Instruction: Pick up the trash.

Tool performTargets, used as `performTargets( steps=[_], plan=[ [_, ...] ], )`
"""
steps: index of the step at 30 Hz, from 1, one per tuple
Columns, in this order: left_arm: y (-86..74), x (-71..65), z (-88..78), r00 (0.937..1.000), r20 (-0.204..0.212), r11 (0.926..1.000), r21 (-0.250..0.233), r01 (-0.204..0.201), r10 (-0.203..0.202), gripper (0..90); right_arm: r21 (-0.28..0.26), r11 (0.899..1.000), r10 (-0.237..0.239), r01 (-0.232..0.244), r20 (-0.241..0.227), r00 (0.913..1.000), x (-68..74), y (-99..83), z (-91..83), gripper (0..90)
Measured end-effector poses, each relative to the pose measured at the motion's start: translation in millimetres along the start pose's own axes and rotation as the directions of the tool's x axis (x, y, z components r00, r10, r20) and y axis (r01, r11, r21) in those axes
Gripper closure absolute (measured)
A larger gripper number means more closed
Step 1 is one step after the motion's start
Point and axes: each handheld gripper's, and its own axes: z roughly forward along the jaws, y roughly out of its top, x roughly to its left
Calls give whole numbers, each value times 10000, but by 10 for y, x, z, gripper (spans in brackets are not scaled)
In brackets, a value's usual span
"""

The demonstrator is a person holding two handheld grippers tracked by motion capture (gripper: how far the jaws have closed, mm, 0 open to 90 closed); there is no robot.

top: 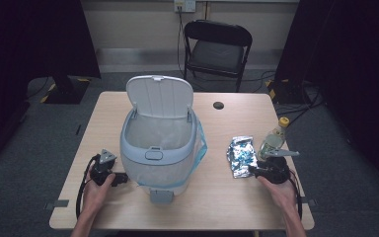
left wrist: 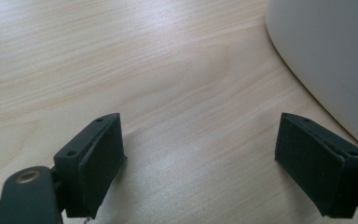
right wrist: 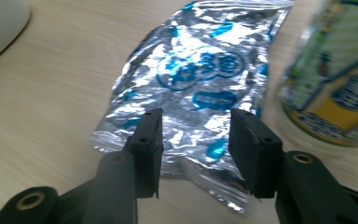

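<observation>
- You are holding the left gripper (top: 121,178) low over the pale wooden table (top: 227,197), just beside the lower left of the white and grey plastic pedal bin (top: 159,148); in the left gripper view (left wrist: 200,158) its jaws are standing wide apart with nothing between them but bare table, and the bin's curved white wall (left wrist: 326,51) is rising close by one jaw.
- You are holding the right gripper (top: 252,169) to the right of the bin, at the near end of the crumpled silver and blue foil wrapper (top: 241,155); in the right gripper view (right wrist: 196,140) the jaws are standing partly open, one on either side of the wrapper's (right wrist: 200,79) near edge, and I cannot tell whether they are touching the foil.
- One bin is standing at the table's middle with its lid (top: 160,96) tipped up and open and a clear liner inside it.
- One wrapper is lying flat on the table, right of the bin.
- One clear plastic bottle with a yellow cap (top: 275,138) is standing upright just right of the wrapper, farther from the bin.
- One black folding chair (top: 217,47) is standing beyond the table, behind the bin.
</observation>
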Motion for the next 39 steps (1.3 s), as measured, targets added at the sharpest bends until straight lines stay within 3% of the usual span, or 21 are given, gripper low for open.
performTargets(
  steps=[3, 6, 13, 17, 21, 24, 28, 39],
  plan=[
    [0, 0, 0, 10000, 0, 10000, 0, -2, 2, 148, -210, 9991, 370, -365, 203, 9991, -115, -30, -23, 595],
    [0, 0, 0, 10000, -1, 10000, 1, 0, 0, 148, -130, 9990, 423, -418, 402, 9983, -177, -56, 10, 628],
    [0, 0, 0, 10000, -2, 10000, 3, -4, 4, 148, 405, 9992, -2, -36, 917, 9958, -172, -74, 125, 663],
    [0, 0, 0, 10000, -1, 10000, 2, -5, 5, 148, 395, 9992, 36, -74, 966, 9953, -180, -86, 150, 665],
    [0, 0, 0, 10000, -1, 10000, 3, -3, 3, 148, 356, 9990, -300, 261, 1144, 9930, -110, -96, 164, 680],
    [0, 0, 0, 10000, -2, 10000, 1, -3, 3, 148, 317, 9985, -470, 441, 978, 9941, -68, -94, 179, 759],
    [0, 0, 0, 10000, -1, 10000, 5, -5, 5, 148, 271, 9996, -45, 27, 671, 9977, -75, -93, 183, 888],
    [0, -1, 3, 10000, 55, 10000, 5, 56, -56, 147, -103, 9986, 520, -518, 247, 9983, -107, -81, 138, 900]
  ],
)
